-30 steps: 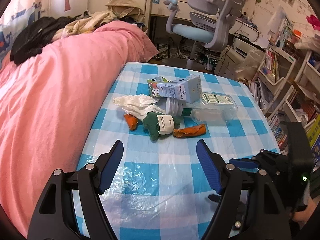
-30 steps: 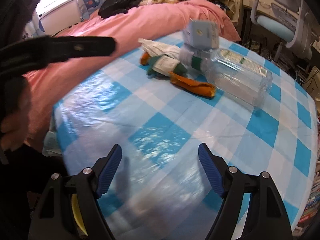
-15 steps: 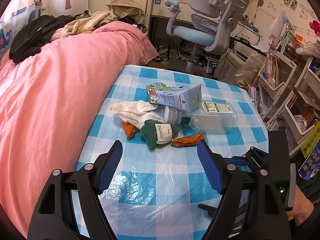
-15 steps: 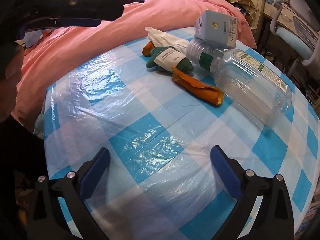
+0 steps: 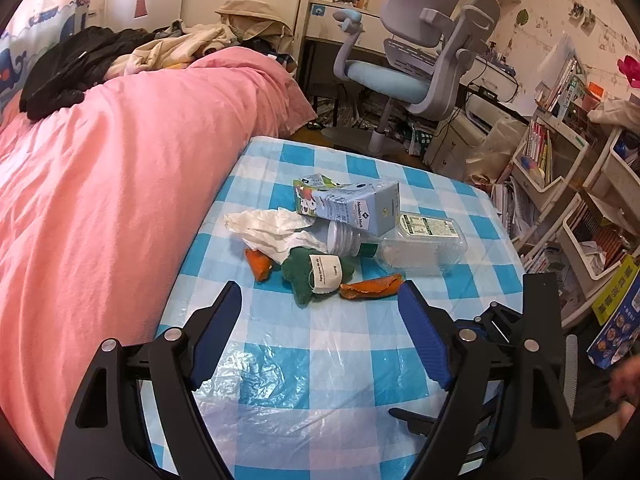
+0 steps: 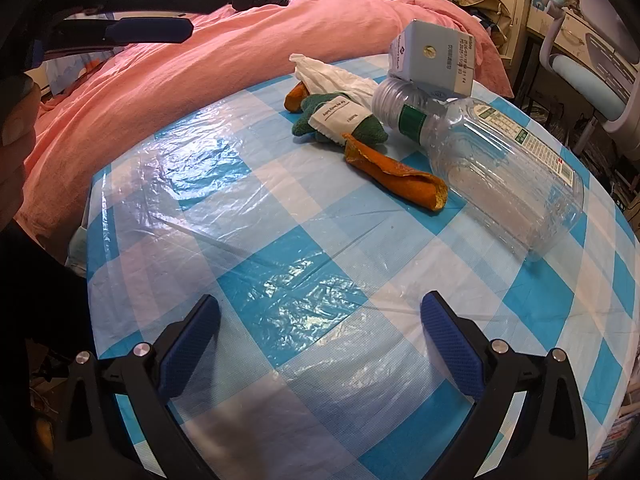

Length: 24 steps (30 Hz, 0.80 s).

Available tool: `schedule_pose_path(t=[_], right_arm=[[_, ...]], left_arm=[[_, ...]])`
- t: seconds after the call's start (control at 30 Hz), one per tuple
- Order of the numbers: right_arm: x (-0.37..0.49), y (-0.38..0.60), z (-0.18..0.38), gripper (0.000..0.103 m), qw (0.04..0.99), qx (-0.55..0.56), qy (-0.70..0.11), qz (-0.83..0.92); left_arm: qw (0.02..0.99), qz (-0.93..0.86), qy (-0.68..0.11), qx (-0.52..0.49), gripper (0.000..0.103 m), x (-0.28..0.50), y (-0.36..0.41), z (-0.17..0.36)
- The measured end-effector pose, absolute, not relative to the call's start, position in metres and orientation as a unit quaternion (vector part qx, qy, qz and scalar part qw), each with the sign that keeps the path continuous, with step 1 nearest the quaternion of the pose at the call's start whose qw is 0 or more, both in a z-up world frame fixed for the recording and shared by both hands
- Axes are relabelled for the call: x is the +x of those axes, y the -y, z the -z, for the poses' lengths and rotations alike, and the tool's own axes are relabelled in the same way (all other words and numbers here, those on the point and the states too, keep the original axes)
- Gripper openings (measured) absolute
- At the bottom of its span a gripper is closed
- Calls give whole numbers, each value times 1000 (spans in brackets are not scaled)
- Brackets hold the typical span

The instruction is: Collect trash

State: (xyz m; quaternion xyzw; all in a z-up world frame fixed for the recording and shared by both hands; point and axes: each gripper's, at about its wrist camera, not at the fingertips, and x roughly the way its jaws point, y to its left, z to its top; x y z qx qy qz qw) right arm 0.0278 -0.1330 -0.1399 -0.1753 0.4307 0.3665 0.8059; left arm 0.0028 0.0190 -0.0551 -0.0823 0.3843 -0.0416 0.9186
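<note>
Trash lies in a cluster on the blue-checked table [image 5: 340, 360] [image 6: 280, 260]: a milk carton [image 5: 352, 208] [image 6: 434, 60], a clear plastic bottle [image 5: 416, 248] [image 6: 492, 160] on its side, crumpled white tissue [image 5: 272, 228] [image 6: 332, 76], a green sock with a paper label [image 5: 316, 276] [image 6: 340, 120] and two orange peels [image 5: 372, 286] [image 6: 396, 178] [image 5: 260, 262]. My left gripper [image 5: 320, 344] is open and empty, short of the sock. My right gripper [image 6: 318, 344] is open and empty, well short of the peel.
A pink bed [image 5: 100, 180] [image 6: 160, 64] runs along the table's left side. An office chair [image 5: 420, 60] and desk stand behind. Shelves with books [image 5: 560, 184] are on the right. The left gripper shows at the upper left of the right wrist view [image 6: 120, 12].
My left gripper has drawn back and risen a little from the trash. My right gripper has opened wider and moved closer over the table toward the trash.
</note>
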Motion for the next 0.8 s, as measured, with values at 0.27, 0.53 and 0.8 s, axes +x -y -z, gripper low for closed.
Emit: schedule_pose_path(t=[0.27, 0.53, 0.8], right_arm=[[28, 132, 140, 97, 806, -176, -431, -366], [28, 133, 140, 97, 806, -176, -431, -367], [28, 133, 139, 97, 806, -176, -431, -367]], left_arm=[[918, 50, -388, -73, 77, -4, -10, 56], [918, 53, -385, -77, 77, -8, -15, 54], [919, 58, -381, -83, 77, -12, -18, 52]])
